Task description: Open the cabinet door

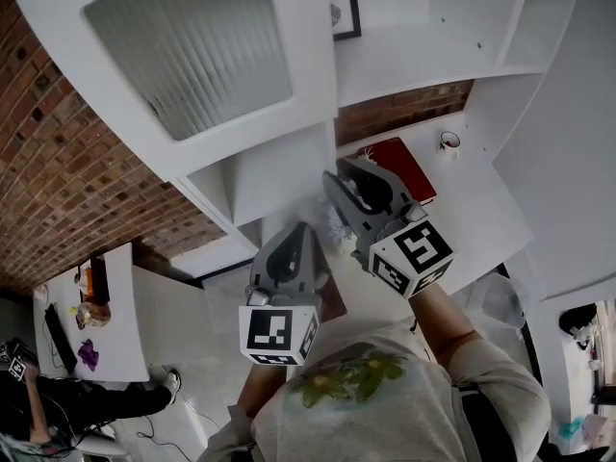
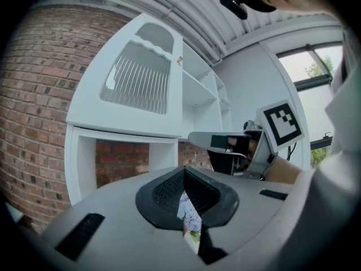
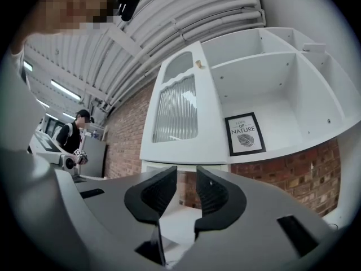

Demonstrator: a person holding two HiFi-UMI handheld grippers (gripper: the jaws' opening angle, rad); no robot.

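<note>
We judge the white cabinet door with the ribbed glass panel point(image 1: 192, 56) to be already swung wide. It stands out from the white shelf unit point(image 1: 433, 37) at about 11 o'clock from our hands, and the black-framed leaf print point(image 1: 344, 3) inside shows at 12 o'clock.

Our right gripper point(image 3: 186, 176) is released, its jaws parted with only the wall beyond showing between them and no part of the door. Our left gripper point(image 2: 183, 173) is clenched tip to tip. Something flowered point(image 2: 189, 213) shows through the slit below the tips, seemingly beyond them and not gripped.

The step in hand, as we read it, is getting clear of the opened door. To do that well we would keep the right jaws parted and draw straight back toward ourselves. That keeps us off the door's lower edge and its small pale knob point(image 3: 198, 64), so nothing nudges the door shut. The flat red book point(image 1: 404, 166) at 2 o'clock on the white desk point(image 1: 491, 219) wants a wide berth too.
</note>
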